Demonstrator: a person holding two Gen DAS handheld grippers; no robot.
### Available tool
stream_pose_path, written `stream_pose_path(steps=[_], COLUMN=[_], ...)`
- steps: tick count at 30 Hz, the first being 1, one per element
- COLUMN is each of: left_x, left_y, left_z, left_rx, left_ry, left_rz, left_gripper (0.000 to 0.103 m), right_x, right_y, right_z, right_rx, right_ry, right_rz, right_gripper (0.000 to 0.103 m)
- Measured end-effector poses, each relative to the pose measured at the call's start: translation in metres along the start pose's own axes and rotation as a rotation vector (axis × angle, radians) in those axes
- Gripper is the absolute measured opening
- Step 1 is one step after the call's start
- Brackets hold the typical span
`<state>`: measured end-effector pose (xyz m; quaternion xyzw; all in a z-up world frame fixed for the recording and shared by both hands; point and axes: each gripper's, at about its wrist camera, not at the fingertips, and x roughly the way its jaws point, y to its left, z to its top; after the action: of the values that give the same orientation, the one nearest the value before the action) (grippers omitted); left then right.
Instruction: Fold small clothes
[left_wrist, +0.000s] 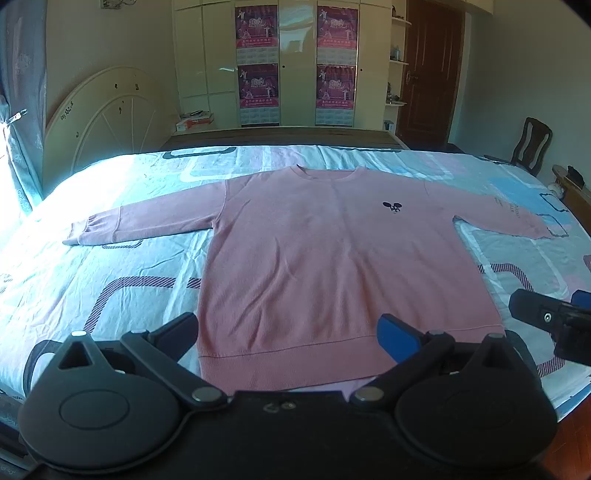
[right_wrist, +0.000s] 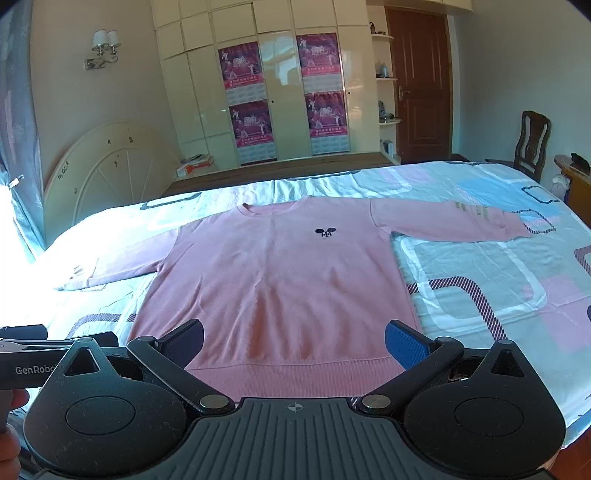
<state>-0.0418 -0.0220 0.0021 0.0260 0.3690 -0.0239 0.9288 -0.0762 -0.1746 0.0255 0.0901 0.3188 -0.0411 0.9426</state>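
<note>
Pink sweater spread flat, both claws wide open.
Left wrist view: sweater (left_wrist: 332, 258) fills mid-frame on the bed (left_wrist: 110, 280); left claw (left_wrist: 288, 338) empty above the hem.
Right wrist view: right claw (right_wrist: 293, 343) likewise empty. Soft, light and limp; best pinched at cuffs or hem corners.

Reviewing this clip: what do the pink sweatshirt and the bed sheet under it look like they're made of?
Pink sweatshirt: looks like a soft matte knit, probably cotton blend; fine vertical ribbing shows across the body and a ribbed band at the hem.
Bed sheet: looks like thin woven fabric, likely cotton or polyester, printed with blue, pink and striped shapes; sharp small creases and a slight sheen in sunlight suggest a light weave.
</note>
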Motion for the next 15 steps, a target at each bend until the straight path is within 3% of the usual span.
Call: stream_pose_path(steps=[15], left_x=[0.0066], left_y=[-0.0034], left_z=[0.0011], left_rx=[0.004], left_ry=[0.010], left_rz=[-0.004], left_gripper=[0.103], right_x=[0.0029], right_y=[-0.0045], right_z=[0.0019], right_rx=[-0.008], right_ry=[-0.002], right_rz=[-0.010], right_gripper=[0.103])
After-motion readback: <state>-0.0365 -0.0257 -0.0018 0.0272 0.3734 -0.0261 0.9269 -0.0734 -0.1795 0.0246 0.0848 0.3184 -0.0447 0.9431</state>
